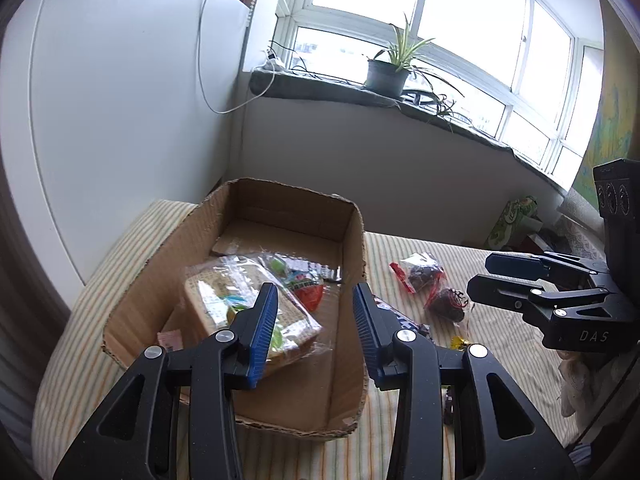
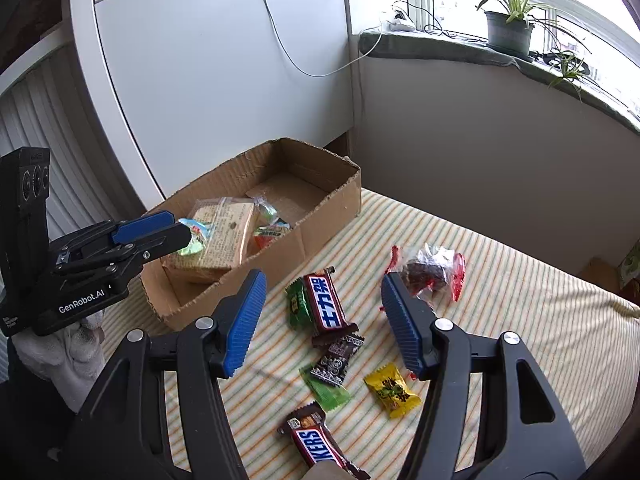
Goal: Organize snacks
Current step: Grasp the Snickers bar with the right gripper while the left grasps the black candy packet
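Note:
An open cardboard box (image 1: 352, 240) (image 2: 320, 216) sits on a striped cloth. Inside lie a wrapped bread pack (image 1: 224, 300) (image 2: 224, 232) and small bright sweets (image 1: 308, 284) (image 2: 268, 216). My left gripper (image 1: 316, 320) is open and empty above the box's right side; it also shows in the right wrist view (image 2: 168, 228). My right gripper (image 2: 320, 312) is open and empty above loose snacks: a Snickers bar with Chinese text (image 2: 326, 304), a second Snickers (image 2: 316, 444), a yellow candy (image 2: 392, 390), a green candy (image 2: 326, 388) and clear bags of dark snacks (image 2: 430, 266) (image 1: 424, 276).
A white cabinet (image 2: 200, 80) stands behind the box. A windowsill with a potted plant (image 1: 388, 72) runs along the back wall. A green carton (image 1: 512, 220) and clutter sit at the far right. A white cable (image 2: 288, 40) hangs down the cabinet.

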A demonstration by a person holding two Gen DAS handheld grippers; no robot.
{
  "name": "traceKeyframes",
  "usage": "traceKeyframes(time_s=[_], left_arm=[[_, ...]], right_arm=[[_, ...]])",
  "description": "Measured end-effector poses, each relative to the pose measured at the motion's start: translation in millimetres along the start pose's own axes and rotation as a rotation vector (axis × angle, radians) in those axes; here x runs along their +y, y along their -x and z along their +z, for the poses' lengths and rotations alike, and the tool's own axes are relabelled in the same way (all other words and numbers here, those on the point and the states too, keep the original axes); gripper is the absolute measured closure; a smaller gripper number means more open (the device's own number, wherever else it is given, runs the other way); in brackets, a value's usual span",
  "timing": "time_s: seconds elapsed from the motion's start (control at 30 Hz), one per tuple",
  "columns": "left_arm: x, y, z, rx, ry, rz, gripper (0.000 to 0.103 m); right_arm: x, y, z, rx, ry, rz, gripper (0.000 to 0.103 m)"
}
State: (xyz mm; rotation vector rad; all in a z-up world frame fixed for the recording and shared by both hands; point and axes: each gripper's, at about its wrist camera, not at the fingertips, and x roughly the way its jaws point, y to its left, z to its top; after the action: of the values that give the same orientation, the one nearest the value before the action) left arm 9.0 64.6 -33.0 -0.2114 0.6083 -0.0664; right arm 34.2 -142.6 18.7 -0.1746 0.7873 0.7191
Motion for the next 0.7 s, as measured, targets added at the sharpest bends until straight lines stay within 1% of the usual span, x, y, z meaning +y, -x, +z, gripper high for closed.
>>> traceKeyframes(time_s=[0.1, 0.27, 0.4, 0.6, 0.7], left_arm=[[-13.5, -0.7, -3.5, 0.007, -0.023, -0.013, 0.065], [-31.1, -5.4, -6.2, 0.026, -0.044, -0.048, 0.065], [-48.5, -13.4, -9.8, 0.049, -0.075, -0.066, 0.065], [-75.9, -30.7, -22.8, 0.107, -0.127, -0.102, 0.065], [-83.5, -40.8, -29.3, 0.15, -0.13, -0.129, 0.066]], right_arm=[[-7.1, 2.9, -14.4, 0.022, 0.005, 0.007, 0.04], [-20.1, 6.8, -47.9, 0.061, 0.009, -0.015, 0.04], [-28.3, 6.0, -71.6, 0.101, -0.002, 0.018, 0.04], [-22.8, -1.3, -92.9, 0.151, 0.022, 0.052, 0.04], [-17.8, -5.7, -100.4, 0.17, 0.034, 0.064, 0.04]])
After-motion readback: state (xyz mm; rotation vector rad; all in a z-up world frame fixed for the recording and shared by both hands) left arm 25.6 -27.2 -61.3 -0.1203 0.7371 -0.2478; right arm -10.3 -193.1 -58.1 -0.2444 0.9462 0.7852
